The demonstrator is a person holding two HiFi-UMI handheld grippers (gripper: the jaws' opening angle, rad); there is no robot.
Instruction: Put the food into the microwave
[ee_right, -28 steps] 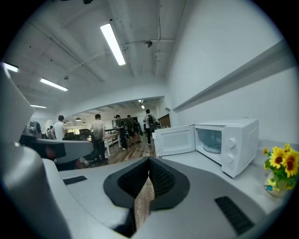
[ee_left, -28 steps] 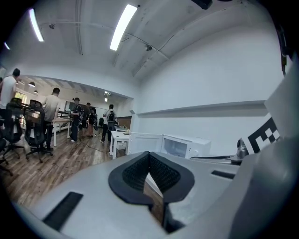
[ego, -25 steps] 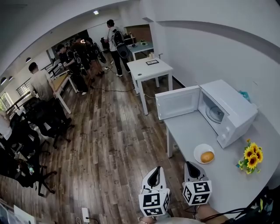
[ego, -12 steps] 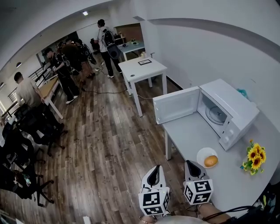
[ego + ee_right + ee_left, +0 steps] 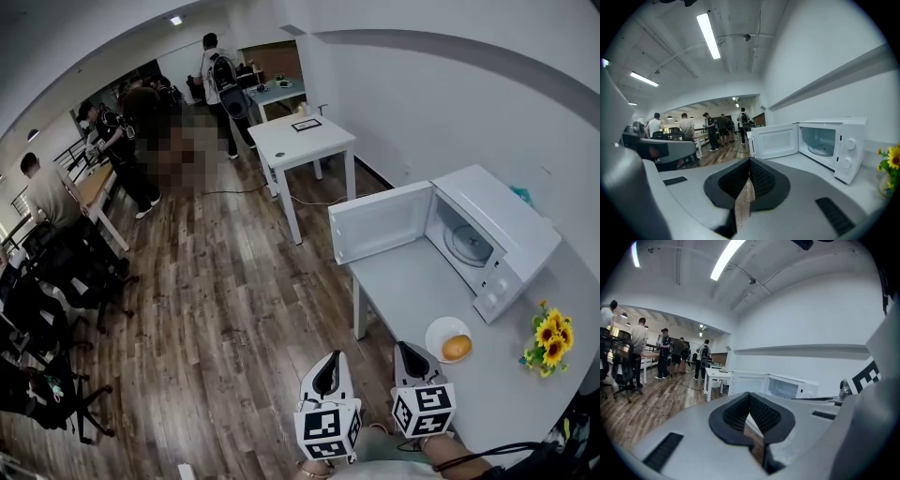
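A smooth, golden, rounded bun (image 5: 457,348) sits on a small white round plate (image 5: 436,331) on the matte pale-grey counter (image 5: 412,281), just in front of the boxy white microwave (image 5: 511,230). Its flat door (image 5: 380,222) is swung wide open, showing the glass turntable (image 5: 466,244) inside. Yellow sunflowers (image 5: 548,339) stand to the plate's right. Both tools hang near the counter's front edge, well short of the plate. The left tool (image 5: 329,373) is over the plank-wood floor (image 5: 234,328), the right tool (image 5: 410,360) beside it. Each has its ribbed black pads pressed tip to tip, clenched on nothing.
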